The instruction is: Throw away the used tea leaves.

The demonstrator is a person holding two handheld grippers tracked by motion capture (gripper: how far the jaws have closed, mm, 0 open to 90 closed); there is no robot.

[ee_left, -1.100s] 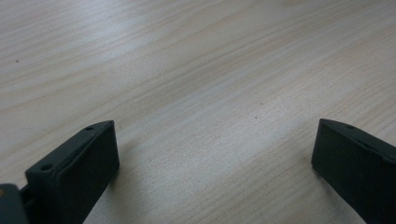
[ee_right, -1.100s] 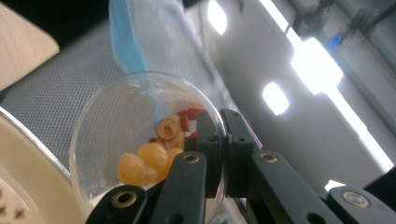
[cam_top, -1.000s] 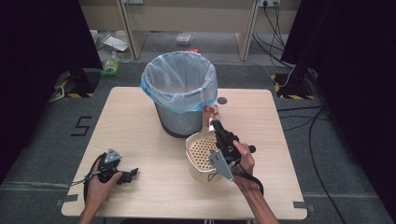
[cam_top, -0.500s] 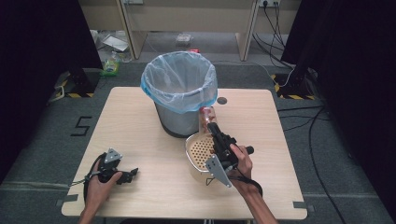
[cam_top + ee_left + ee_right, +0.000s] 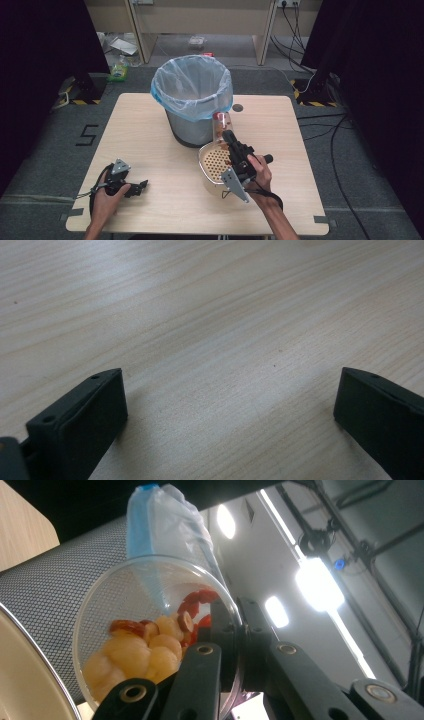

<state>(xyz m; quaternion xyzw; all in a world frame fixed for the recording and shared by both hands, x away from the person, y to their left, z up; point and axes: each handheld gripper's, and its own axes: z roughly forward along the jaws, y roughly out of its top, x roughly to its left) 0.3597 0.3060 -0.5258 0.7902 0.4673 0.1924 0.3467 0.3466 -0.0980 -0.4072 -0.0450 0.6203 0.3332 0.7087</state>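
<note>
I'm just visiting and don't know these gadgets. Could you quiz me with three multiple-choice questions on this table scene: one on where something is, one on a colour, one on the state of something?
1. Where does the bin stand?
A. at the table's far middle
B. on the floor
C. at the near left corner

2. What colour is the bin's liner?
A. black
B. light blue
C. red

3. What is the right hand-held gripper doing?
A. lying open on the table
B. hanging open above the bin
C. clamped on a clear cup of food

Answers:
1 A: the high view shows it on the far middle of the tabletop.
2 B: the bag folded over the rim is pale blue.
3 C: the right gripper view shows its jaws on the cup's rim, pale and red pieces inside.
</note>
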